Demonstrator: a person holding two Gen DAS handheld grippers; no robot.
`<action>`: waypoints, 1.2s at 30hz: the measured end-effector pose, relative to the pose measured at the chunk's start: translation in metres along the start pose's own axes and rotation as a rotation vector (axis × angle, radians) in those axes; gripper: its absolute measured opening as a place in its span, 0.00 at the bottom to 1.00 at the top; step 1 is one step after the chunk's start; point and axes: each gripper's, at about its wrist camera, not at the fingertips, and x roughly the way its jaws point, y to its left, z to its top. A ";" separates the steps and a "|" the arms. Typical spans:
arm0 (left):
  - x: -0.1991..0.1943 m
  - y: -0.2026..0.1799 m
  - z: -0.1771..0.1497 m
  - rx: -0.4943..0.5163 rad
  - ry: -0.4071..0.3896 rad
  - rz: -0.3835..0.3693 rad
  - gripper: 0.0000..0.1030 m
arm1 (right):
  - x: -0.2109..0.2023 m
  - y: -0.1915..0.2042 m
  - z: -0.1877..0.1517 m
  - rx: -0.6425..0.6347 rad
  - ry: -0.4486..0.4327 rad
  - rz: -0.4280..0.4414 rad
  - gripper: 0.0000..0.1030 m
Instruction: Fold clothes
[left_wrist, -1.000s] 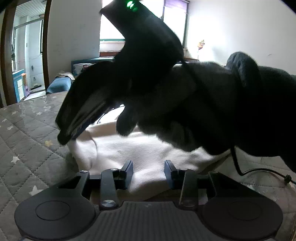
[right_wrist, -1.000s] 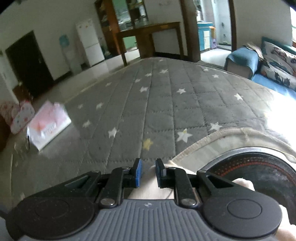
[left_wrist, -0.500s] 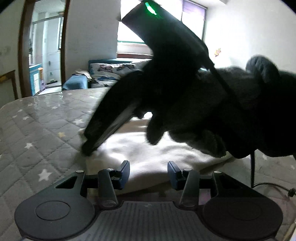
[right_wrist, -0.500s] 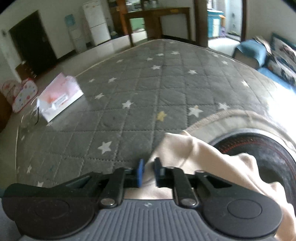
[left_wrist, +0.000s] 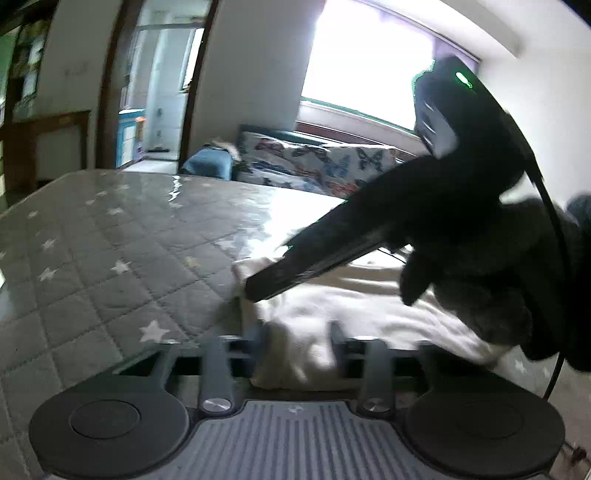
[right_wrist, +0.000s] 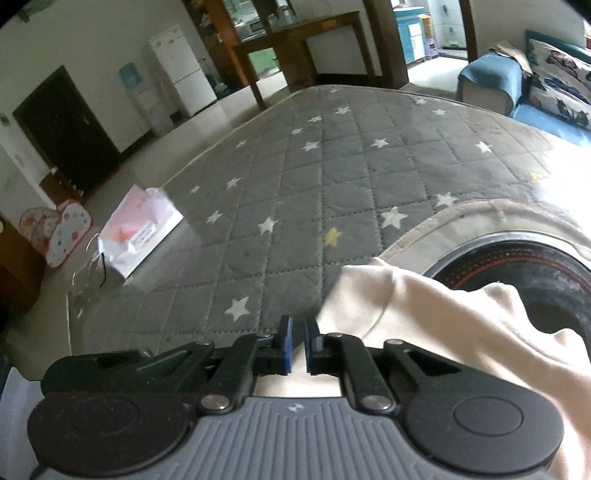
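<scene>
Grasp step: left gripper (left_wrist: 297, 341) jaws have just been closing, cream garment (left_wrist: 354, 314) bunched between them on the star-quilted mattress (left_wrist: 110, 258). Right gripper (right_wrist: 298, 341) pinched nearly closed on the garment's edge. Next, I'd judge: lift both together, carry the fold across evenly.

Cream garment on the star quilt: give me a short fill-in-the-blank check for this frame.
1. The cream garment lies on a grey quilt printed with ____.
2. A bunch of the garment sits between the fingers of the ____ hand-held gripper.
3. The pink box lies near the quilt's ____ edge in the right wrist view.

Missing: stars; left; left
</scene>
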 end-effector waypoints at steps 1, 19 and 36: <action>-0.004 -0.002 -0.001 0.017 -0.008 -0.005 0.20 | 0.000 0.001 0.000 0.002 0.006 0.006 0.08; 0.003 -0.013 -0.014 0.130 -0.017 -0.019 0.19 | 0.014 0.014 -0.005 -0.062 0.143 -0.053 0.13; -0.005 0.003 -0.005 0.081 -0.032 0.003 0.22 | -0.023 -0.003 -0.015 0.058 -0.037 -0.117 0.10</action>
